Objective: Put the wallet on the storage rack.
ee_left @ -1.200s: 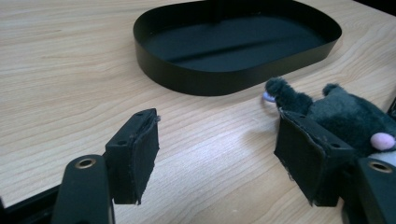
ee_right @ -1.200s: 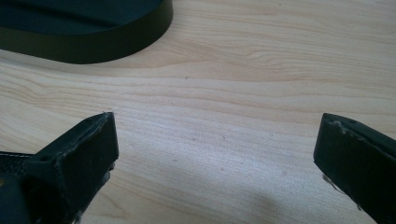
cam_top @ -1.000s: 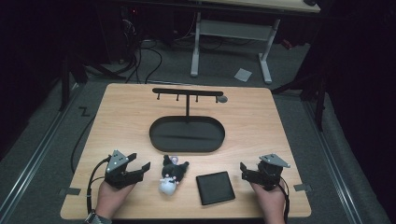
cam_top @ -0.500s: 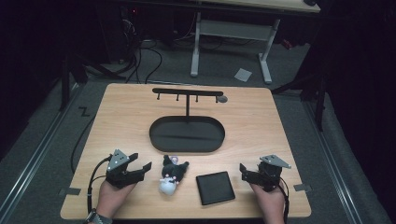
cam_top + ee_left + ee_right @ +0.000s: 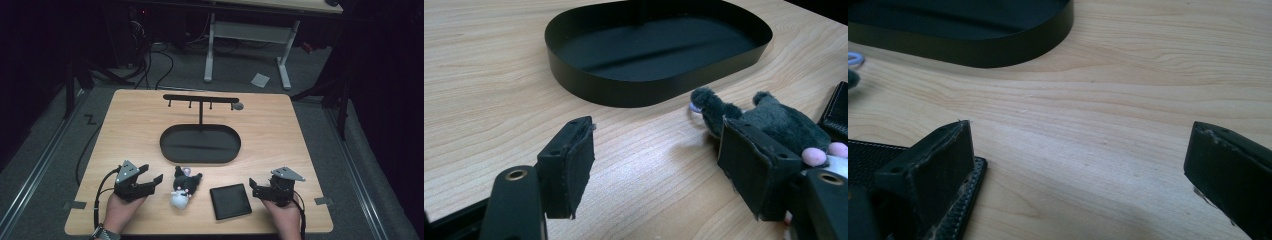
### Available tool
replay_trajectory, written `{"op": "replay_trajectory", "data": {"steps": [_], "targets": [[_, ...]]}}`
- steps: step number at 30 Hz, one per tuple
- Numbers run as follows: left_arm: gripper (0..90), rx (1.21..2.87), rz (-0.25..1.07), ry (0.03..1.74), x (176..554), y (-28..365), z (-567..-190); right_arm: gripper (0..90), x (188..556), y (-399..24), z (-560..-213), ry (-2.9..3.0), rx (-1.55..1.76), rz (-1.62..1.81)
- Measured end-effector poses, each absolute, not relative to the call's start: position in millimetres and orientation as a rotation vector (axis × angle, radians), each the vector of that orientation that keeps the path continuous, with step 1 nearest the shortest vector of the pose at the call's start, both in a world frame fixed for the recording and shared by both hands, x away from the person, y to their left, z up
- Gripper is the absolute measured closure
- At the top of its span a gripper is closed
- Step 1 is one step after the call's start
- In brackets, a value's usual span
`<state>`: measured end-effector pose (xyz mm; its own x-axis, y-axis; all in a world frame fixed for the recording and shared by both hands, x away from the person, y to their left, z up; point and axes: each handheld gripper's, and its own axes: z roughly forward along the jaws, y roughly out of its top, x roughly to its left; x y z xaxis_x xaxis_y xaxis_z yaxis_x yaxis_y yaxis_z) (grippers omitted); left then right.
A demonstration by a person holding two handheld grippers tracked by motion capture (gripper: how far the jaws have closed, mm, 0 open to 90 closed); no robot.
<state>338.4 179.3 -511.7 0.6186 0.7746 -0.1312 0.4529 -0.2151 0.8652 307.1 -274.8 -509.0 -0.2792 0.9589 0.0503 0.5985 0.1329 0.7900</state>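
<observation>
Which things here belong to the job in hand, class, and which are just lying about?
In the job:
- plush toy, beside the left tool
- black wallet, beside the right tool
- black oval tray
- hook stand rising from the tray

Lying about:
- white scrap on the floor
- cables behind the wooden table

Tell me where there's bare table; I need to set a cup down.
Free: the wood left and right of the black tray, and the back corners beside the hook rack. Crowded: the near edge, where left gripper, plush toy, wallet and right gripper line up.
</observation>
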Motion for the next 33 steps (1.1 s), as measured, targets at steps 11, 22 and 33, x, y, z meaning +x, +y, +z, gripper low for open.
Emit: {"op": "replay_trajectory", "data": {"steps": [11, 22, 33], "targets": [[30.7, 1.862, 0.418, 0.984, 338.1, 180.0, -511.6, 0.0, 290.3, -249.5, -503.9, 2.019, 1.44, 1.054], [30.8, 1.862, 0.417, 0.982, 338.5, 178.8, -512.2, 1.7, 263.0, -202.5, -512.0, 2.206, 1.304, 1.076], [30.8, 1.867, 0.417, 0.982, 338.8, 178.1, -512.8, 67.5, 246.7, -189.1, -511.6, 2.241, 1.127, 1.159]]}}
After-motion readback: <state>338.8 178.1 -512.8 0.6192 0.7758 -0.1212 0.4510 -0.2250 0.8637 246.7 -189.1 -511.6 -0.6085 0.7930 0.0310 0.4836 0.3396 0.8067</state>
